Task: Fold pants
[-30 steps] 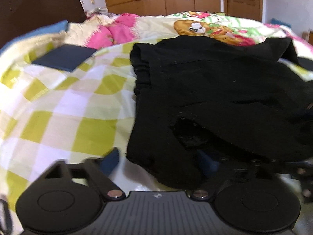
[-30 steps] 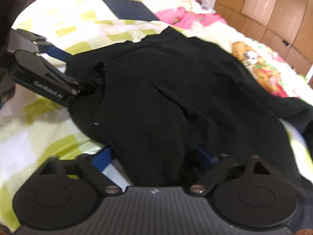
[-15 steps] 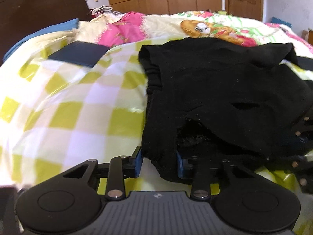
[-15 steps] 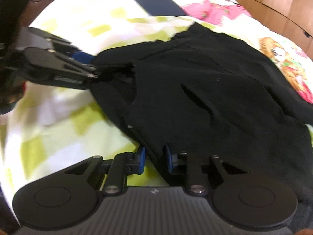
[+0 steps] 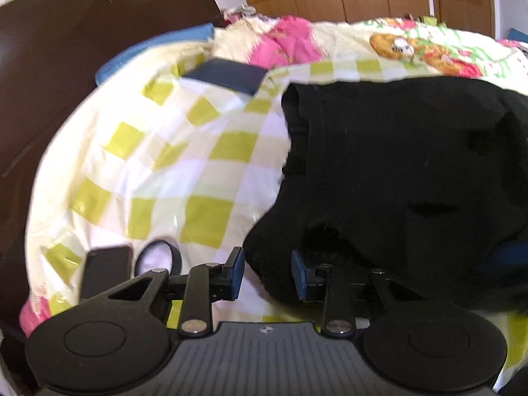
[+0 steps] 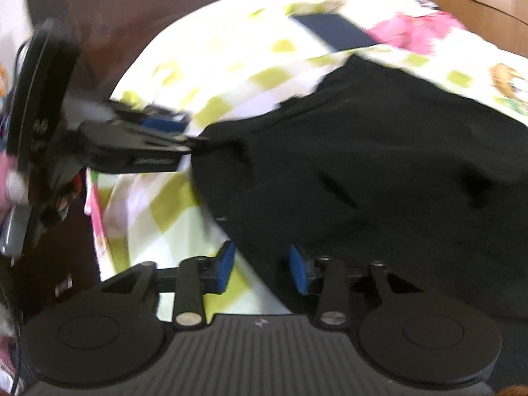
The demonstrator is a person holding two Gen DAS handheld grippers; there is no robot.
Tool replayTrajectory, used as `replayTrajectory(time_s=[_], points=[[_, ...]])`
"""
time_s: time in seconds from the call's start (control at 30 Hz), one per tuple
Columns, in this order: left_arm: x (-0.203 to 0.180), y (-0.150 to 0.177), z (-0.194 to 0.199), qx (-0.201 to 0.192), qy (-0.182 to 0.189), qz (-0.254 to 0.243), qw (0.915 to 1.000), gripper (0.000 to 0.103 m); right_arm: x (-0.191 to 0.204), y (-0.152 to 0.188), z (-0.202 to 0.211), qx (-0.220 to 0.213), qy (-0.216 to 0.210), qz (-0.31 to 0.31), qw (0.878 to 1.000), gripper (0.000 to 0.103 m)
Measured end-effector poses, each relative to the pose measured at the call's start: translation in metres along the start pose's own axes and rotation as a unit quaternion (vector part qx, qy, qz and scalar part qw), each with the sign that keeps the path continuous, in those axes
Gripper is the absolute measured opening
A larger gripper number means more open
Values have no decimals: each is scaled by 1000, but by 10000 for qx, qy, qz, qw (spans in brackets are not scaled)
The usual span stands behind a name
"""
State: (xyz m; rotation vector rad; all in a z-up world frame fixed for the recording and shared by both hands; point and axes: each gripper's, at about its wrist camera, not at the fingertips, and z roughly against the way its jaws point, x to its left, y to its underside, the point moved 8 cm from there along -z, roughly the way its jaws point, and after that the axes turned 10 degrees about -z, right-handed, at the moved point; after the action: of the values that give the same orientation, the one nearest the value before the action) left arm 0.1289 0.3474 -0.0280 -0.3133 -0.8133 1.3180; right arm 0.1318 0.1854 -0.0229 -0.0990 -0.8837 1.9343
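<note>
Barely begun: my left gripper (image 5: 268,272) and right gripper (image 6: 260,269) each pinch the rumpled black fabric pants (image 5: 412,171); every fold remains.

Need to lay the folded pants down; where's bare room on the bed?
Bare checkered bedspread lies between the black pants, the dark blue folded item and the phone. The right side is crowded by pants.

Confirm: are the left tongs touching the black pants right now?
Touching. The left wrist view shows the pants edge bunched between the left tongs, pressing against the right-hand pad.
</note>
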Motion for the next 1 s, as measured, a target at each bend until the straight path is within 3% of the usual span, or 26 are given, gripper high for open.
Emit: replayTrajectory(time_s=[0.13,0.23,0.3,0.43,0.5,0.6,0.67,0.77,0.87,1.0], points=[[-24,-25,21,-285,86,-113,9995,47,-90,17,55,-232,735,-925,9927,46],[-69,-47,41,-563,338,-397,9970,47,-172,41,105,-419,1455,-1745,9729,46],[-107,-61,50,-687,683,-493,9941,47,-230,63,144,-614,1933,-2375,9500,47],[-202,-82,60,-787,1448,-789,9832,47,-339,114,221,-1133,2710,-3604,8854,48],[-251,-93,60,-769,1803,-953,9760,47,-374,133,246,-1363,2964,-3937,8594,48],[-320,-107,62,-779,2249,-1259,9631,47,-422,159,276,-1635,2975,-4535,8241,53],[-355,-115,64,-811,2412,-1531,9549,47,-440,169,279,-1810,2828,-4862,8067,54],[-394,-125,62,-797,2609,-1788,9453,47,-460,170,275,-2083,2561,-5121,7930,54],[-413,-131,52,-689,2727,-1843,9418,47,-478,166,269,-2214,2284,-5257,7890,56],[-429,-132,49,-670,2746,-1875,9407,47,-487,156,254,-2318,2230,-5139,7953,55]])
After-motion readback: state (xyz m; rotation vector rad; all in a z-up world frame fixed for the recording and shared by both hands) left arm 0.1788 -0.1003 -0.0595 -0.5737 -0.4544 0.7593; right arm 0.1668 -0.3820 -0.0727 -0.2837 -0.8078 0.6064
